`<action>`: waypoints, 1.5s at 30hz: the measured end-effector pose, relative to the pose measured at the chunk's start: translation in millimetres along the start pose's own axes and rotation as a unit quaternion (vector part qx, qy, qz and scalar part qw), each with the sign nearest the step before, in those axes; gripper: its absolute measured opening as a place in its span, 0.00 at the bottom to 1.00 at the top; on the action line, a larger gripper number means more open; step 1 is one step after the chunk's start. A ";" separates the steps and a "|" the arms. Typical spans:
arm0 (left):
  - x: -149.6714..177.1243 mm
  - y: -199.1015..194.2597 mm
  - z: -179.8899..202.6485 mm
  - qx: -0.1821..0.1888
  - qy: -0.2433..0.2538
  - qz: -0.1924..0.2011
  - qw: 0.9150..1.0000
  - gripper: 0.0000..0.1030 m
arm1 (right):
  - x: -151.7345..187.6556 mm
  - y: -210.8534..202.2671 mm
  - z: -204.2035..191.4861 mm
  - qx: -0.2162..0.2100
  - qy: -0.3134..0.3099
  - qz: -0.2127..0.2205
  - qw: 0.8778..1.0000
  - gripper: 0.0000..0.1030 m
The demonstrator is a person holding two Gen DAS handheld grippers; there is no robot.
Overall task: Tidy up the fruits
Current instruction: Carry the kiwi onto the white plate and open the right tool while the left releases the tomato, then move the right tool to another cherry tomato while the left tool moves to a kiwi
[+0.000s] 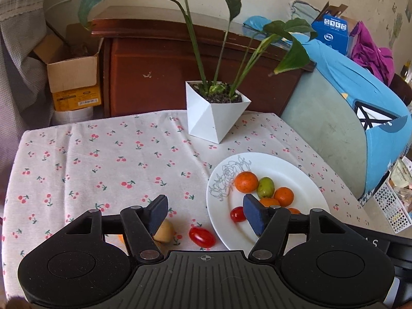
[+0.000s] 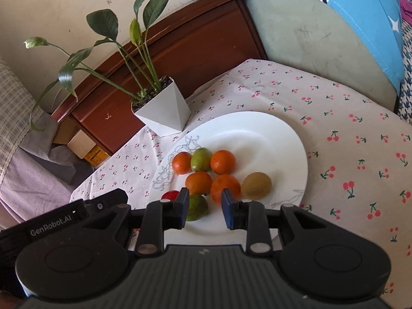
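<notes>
A white plate point(image 2: 270, 139) on the cherry-print cloth holds several small oranges point(image 2: 222, 161), two green fruits point(image 2: 200, 158), a brown kiwi point(image 2: 256, 182) and a red cherry tomato point(image 1: 238, 214). My right gripper point(image 2: 204, 207) hovers over the plate's near side, narrowly open. A green fruit point(image 2: 198, 207) lies just beyond its left finger, and no pad presses on it. My left gripper point(image 1: 206, 215) stands wide open above the plate's left rim point(image 1: 213, 206), holding nothing. Below it on the cloth lie a second cherry tomato point(image 1: 202, 236) and a tan fruit point(image 1: 163, 231), which its left finger partly hides.
A white angular pot with a leafy plant point(image 1: 213, 113) stands at the table's back, just behind the plate. A dark wooden cabinet point(image 1: 167, 72) lies beyond the table, with a blue-covered chair point(image 1: 360, 118) to the right. The cloth left of the plate point(image 1: 90, 167) is bare.
</notes>
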State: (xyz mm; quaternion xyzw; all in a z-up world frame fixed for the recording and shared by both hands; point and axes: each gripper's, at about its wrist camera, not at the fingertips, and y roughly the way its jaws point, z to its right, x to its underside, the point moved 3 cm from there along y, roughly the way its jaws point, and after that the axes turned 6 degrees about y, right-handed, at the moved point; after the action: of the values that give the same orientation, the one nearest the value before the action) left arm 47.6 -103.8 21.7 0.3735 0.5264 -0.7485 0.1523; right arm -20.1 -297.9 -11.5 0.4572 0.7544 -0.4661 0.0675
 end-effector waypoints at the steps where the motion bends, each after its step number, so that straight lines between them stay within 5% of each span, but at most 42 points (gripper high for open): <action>1: -0.8 -2.6 -2.8 -0.003 0.000 0.001 1.000 0.64 | 1.4 0.7 -1.9 -0.003 -0.002 -0.002 1.000 0.28; 7: -2.1 -20.3 -22.8 -0.016 -0.011 0.013 1.000 0.72 | 8.6 3.4 -14.7 -0.019 -0.021 -0.013 1.000 0.28; 24: 15.3 -26.0 -76.0 -0.072 -0.063 0.001 0.995 0.72 | 35.0 26.1 -58.8 -0.063 -0.114 -0.040 0.991 0.28; 45: 30.9 -22.8 -98.7 -0.074 -0.085 -0.018 0.993 0.72 | 49.3 61.7 -87.9 -0.038 -0.219 -0.054 0.973 0.28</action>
State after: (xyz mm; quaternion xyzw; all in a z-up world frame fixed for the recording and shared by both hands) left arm 52.0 -0.5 -1.6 0.2864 0.5725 -0.7390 0.2101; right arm 26.7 -190.6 -28.2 0.2995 0.7618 -0.5292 0.2232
